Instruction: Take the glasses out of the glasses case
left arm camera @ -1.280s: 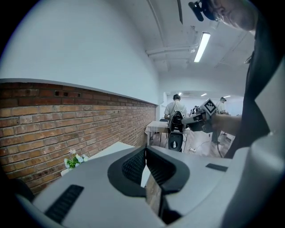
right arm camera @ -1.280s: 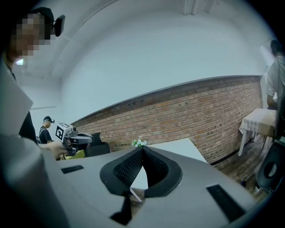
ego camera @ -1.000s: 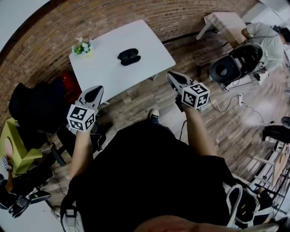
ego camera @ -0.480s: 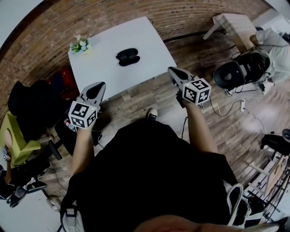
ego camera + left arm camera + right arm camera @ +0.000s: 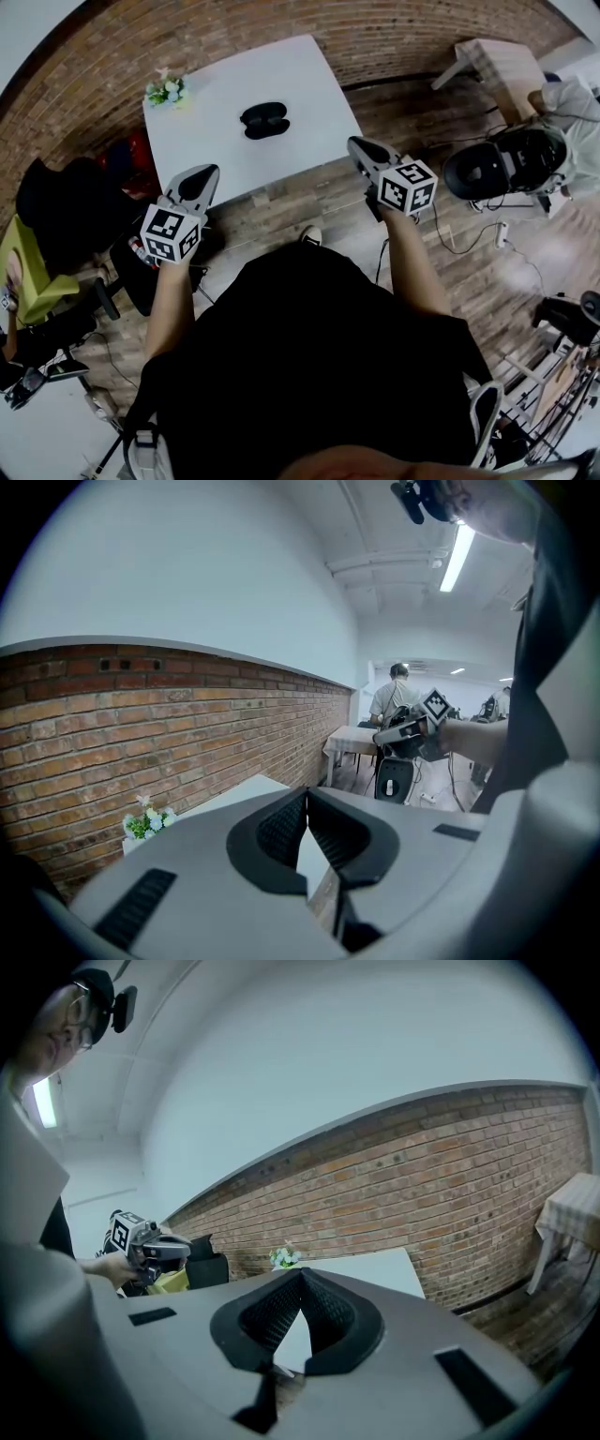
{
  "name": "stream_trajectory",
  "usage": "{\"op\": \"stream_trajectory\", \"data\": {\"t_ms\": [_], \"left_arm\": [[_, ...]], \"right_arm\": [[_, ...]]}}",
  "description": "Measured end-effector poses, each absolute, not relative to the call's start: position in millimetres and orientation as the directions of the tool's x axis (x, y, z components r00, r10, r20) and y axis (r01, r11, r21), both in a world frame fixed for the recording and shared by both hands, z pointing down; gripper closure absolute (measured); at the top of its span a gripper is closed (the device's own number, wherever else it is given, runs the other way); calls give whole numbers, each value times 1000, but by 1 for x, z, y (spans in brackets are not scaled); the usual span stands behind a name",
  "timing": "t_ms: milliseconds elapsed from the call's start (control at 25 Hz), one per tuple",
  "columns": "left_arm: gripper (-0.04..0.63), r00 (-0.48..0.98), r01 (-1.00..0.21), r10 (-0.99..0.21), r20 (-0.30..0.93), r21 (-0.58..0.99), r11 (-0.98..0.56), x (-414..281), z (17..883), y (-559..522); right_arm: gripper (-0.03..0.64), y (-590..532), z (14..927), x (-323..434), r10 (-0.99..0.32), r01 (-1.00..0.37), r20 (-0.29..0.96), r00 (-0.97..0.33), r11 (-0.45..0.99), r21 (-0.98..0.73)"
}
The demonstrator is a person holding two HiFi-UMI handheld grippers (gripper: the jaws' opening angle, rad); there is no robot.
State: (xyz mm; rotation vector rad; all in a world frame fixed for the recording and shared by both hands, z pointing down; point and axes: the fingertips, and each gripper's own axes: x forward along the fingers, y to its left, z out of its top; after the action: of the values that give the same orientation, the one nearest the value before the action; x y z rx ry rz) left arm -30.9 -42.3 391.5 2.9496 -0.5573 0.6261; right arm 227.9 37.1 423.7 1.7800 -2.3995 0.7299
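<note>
A black glasses case (image 5: 265,119) lies closed near the middle of a white table (image 5: 309,80) in the head view. Whether glasses are inside stays hidden. My left gripper (image 5: 201,175) hovers off the table's near left edge, jaws shut and empty. My right gripper (image 5: 360,147) hangs off the near right corner, also shut with nothing held. Both are well short of the case. In the left gripper view the shut tips (image 5: 306,793) point over the table. From the right gripper view the closed tips (image 5: 300,1276) aim toward the tabletop (image 5: 375,1269).
A small flower pot (image 5: 166,92) stands at the table's far left corner. A brick wall (image 5: 84,47) runs behind. Black chairs (image 5: 70,220) sit to the left, a round black seat (image 5: 478,169) and a person (image 5: 572,94) at a wooden table (image 5: 502,61) to the right.
The view has shifted slightly; both grippers keep about the same pose in front of me, still short of the table. The case has not moved.
</note>
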Motion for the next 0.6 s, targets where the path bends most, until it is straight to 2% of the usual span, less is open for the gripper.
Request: {"op": "stream_trajectory", "data": {"t_ms": [600], "left_arm": [[586,835,-409,-366,411,20,-912,-2,397,-49]], "right_arm": [[601,16,432,259,-855,-903,341,-391,284,-322]]}}
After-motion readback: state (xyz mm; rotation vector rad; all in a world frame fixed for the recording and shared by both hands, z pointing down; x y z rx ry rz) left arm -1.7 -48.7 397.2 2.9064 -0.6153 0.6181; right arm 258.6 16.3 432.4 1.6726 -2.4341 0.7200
